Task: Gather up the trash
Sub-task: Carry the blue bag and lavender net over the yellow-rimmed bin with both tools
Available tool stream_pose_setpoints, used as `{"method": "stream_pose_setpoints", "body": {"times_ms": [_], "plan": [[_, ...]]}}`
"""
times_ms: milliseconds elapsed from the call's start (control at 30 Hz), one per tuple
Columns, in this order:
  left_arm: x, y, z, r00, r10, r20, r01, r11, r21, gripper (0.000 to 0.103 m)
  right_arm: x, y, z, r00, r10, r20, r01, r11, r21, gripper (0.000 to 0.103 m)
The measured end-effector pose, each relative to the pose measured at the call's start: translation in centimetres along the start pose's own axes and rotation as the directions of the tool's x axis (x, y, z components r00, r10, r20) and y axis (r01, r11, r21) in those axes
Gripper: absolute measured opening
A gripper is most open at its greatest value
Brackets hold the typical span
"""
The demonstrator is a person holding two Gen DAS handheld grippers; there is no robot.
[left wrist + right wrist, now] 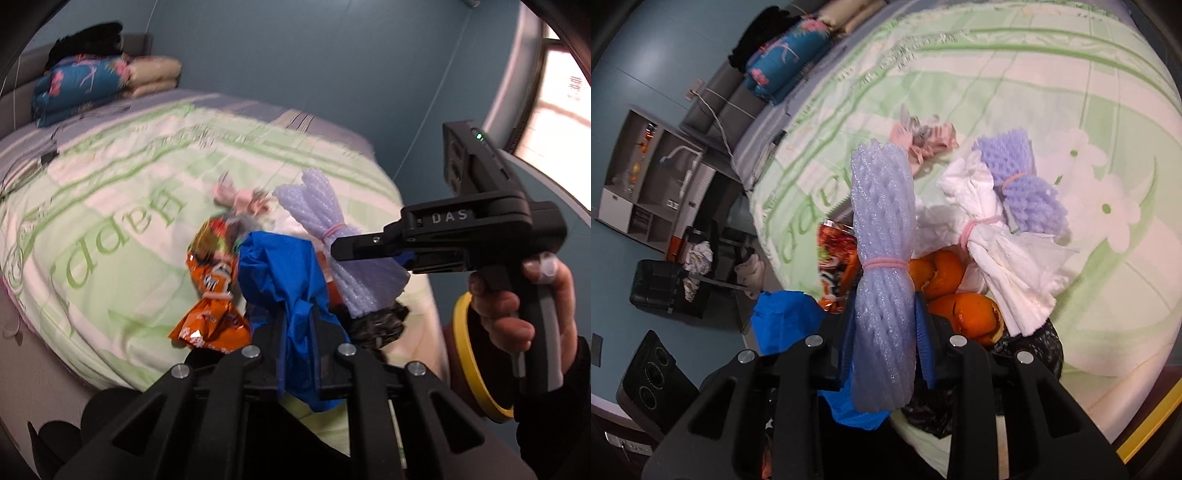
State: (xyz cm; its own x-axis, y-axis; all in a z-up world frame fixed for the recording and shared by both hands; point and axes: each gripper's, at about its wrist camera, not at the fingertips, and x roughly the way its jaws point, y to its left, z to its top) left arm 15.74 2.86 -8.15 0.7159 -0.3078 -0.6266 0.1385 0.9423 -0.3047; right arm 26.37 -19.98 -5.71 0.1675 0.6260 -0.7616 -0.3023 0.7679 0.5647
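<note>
Walls [277,55] painted blue-grey. A bed [122,206] carries a green-and-white quilt with lettering. Folded bedding [77,88] is stacked at the grey headboard [22,88]: blue floral, beige and black pieces. A window [557,107] at the right admits daylight. Beside the bed stand a shelf unit [639,177] and a black basket [665,291] holding cloths.

Over the green and white quilt [110,206], the left gripper [299,343] pinches a crumpled blue bag [284,273]. From the right, the right gripper [369,251], gripped by a hand [524,306], clamps a lilac foam net bundle [347,258]. An orange snack wrapper [212,295] lies left of the bag. Folded blankets [88,85] sit far left.
</note>
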Motion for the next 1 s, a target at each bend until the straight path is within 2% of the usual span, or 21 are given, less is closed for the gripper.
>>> {"method": "stream_pose_setpoints", "body": {"times_ms": [200, 367, 533, 667, 800, 1000], "plan": [[-2.8, -0.7, 0.6, 0.998, -0.014, 0.056, 0.012, 0.999, 0.030, 0.009, -4.5, 0.0, -1.3, 0.992, 0.056, 0.110, -0.056, 0.998, -0.004, 0.028], [-4.5, -1.6, 0.8, 0.997, -0.023, 0.078, 0.019, 0.998, 0.056, 0.009, -7.9, -0.7, -3.3, 0.982, 0.107, 0.158, -0.108, 0.994, 0.000, 0.028], [-5.6, -3.4, 1.0, 0.995, -0.051, 0.084, 0.043, 0.994, 0.096, 0.009, -12.3, -2.1, -6.5, 0.967, 0.099, 0.233, -0.106, 0.994, 0.020, 0.028], [-6.0, -5.8, 2.0, 0.992, -0.094, 0.083, 0.081, 0.985, 0.154, 0.009, -15.7, -3.6, -9.2, 0.952, 0.050, 0.303, -0.071, 0.996, 0.058, 0.028], [-6.3, -8.9, 3.5, 0.987, -0.128, 0.093, 0.105, 0.969, 0.223, 0.009, -19.4, -5.3, -11.1, 0.921, -0.016, 0.388, -0.026, 0.995, 0.102, 0.028], [-6.2, -14.1, 5.0, 0.973, -0.216, 0.082, 0.182, 0.935, 0.304, 0.009, -25.0, -7.2, -14.3, 0.836, -0.133, 0.533, 0.050, 0.985, 0.167, 0.028]]}}
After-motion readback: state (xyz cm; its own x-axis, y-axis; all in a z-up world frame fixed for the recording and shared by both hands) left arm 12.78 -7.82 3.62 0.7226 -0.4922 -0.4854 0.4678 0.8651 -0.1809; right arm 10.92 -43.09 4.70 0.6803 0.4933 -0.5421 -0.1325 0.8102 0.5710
